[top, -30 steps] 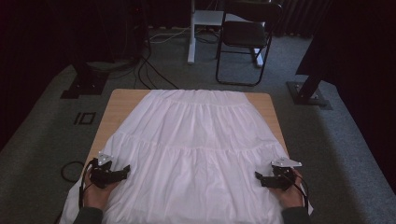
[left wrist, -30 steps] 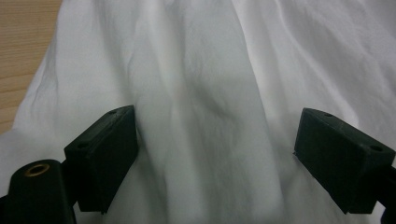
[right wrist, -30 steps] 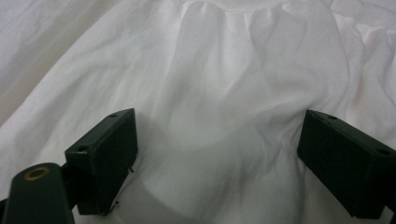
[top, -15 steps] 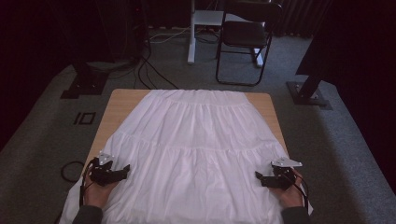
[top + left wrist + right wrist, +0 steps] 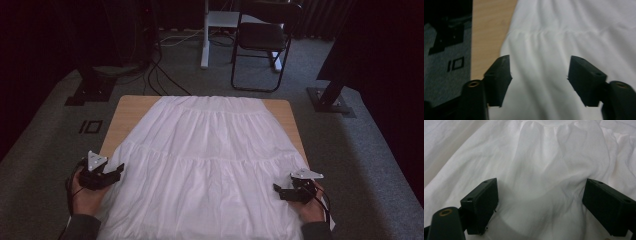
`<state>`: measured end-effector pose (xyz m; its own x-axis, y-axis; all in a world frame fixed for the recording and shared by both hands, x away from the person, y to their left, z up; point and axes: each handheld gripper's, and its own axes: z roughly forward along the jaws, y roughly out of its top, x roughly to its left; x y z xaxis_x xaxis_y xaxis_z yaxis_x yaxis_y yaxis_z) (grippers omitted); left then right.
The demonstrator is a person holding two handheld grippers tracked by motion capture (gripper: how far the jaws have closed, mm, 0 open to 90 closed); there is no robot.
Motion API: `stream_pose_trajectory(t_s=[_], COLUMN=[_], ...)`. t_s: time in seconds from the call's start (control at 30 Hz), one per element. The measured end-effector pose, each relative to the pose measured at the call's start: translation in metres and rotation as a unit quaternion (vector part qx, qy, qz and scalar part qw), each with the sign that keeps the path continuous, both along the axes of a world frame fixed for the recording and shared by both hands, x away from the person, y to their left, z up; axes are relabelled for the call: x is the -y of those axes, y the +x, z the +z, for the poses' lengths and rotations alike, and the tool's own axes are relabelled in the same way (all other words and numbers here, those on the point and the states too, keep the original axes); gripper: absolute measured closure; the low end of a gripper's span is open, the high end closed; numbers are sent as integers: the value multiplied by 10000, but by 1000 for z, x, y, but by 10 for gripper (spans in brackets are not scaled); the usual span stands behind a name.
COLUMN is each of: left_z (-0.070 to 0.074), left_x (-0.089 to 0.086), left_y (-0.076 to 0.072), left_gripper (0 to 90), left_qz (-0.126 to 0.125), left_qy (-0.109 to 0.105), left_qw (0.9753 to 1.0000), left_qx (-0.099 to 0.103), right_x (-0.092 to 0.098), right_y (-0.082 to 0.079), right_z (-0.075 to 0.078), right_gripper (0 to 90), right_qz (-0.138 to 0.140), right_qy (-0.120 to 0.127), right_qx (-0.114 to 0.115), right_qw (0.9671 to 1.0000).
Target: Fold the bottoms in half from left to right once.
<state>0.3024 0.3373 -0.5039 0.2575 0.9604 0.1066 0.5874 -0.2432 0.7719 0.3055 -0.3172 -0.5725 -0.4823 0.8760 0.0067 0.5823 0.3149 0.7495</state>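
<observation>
I have a white skirt [image 5: 210,165] spread flat over the wooden desk [image 5: 131,112], waistband at the far edge and hem toward me, hanging a little over the near edge. I judge this to be the start of a fold: both tools are set at the lower side edges, ready to take hold.

My left tongs [image 5: 114,172] sit over the skirt's left edge, pointing inward and slightly away from me. In the left gripper view the jaws stand wide apart with only cloth beneath them, nothing pinched. My right tongs [image 5: 278,190] point inward over the right edge, and in the right gripper view they gape just as wide above a soft ripple of fabric, gripping nothing.

Both hands rest low near the desk's front corners, wrists roughly level. Next, I think, each tool should dip to the edge and close on the fabric, catching both layers.
</observation>
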Motion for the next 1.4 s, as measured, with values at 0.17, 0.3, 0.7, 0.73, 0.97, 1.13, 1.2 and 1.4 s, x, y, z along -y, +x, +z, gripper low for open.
stream_pose_trajectory(t_s=[0.17,0.3,0.7,0.73,0.97,1.13,1.2,1.4], left_z=[-26,-41,-51,-50,-43,-39,-37,-33], left_x=[-19,-27,-33,-32,-29,-26,-28,-47], left_y=[3,3,0,0,-8,-13,-16,-20], left_gripper=[385,278,180,184,694,873,875,876], left_qz=[224,239,61,58,-210,-137,-42,302], left_qy=[46,-46,-270,-263,-277,155,223,321], left_qw=[9991,9988,9971,9970,9963,9971,9978,9978], left_qx=[-355,-416,-713,-729,-792,-730,-623,-489], right_x=[0,0,0,0,0,2,6,41], right_y=[0,0,0,0,0,-2,-6,-18], right_z=[0,0,0,0,0,1,7,30], right_gripper=[126,126,127,127,137,268,445,470], right_qz=[0,0,-2,-1,-22,-110,-160,-818], right_qy=[2,-2,1,0,9,27,4,376], right_qx=[0,-4,1,2,0,30,3,388], right_qw=[10000,10000,10000,10000,10000,9999,9999,9952])
